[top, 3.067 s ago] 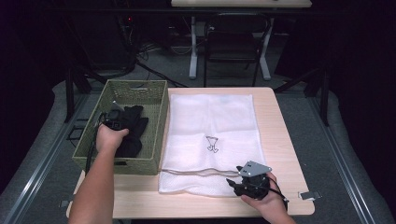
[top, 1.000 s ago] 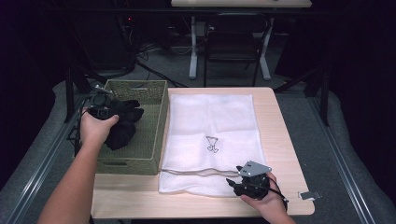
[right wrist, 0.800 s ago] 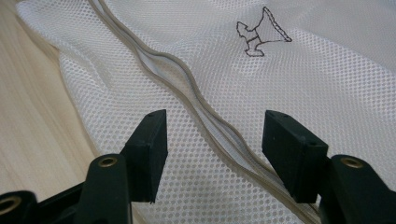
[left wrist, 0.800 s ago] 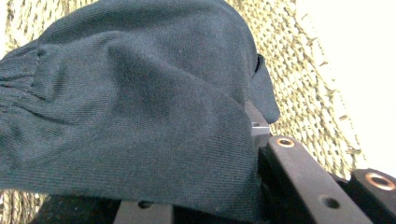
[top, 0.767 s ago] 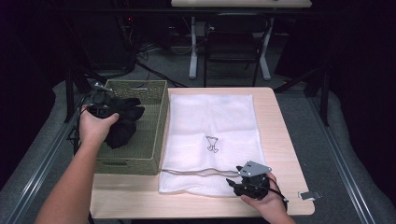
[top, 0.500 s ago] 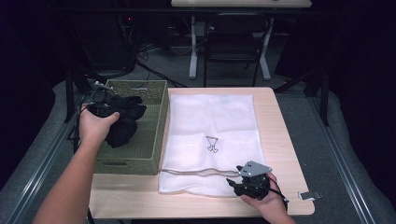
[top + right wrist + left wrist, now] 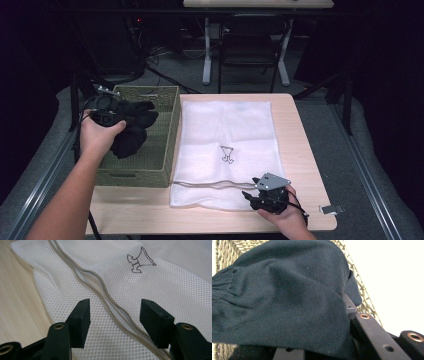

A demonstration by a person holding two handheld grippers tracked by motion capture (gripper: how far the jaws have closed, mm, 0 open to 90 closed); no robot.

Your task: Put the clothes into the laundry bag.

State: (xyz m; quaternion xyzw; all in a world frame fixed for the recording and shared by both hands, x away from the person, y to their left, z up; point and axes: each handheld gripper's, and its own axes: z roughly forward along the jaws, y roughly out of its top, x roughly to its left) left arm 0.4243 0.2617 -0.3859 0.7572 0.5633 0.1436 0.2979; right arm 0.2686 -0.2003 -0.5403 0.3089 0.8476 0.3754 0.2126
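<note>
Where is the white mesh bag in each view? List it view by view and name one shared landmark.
High view: white mesh bag flat on the table's middle, right of the basket.
Left gripper view: bright area at right, too washed out to tell.
Right gripper view: under the open right gripper.
Shared landmark: the small black drawing.

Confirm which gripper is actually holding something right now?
The left gripper: its fingers are shut on the black garment above the woven basket. The right gripper is open over the white mesh bag.
</note>
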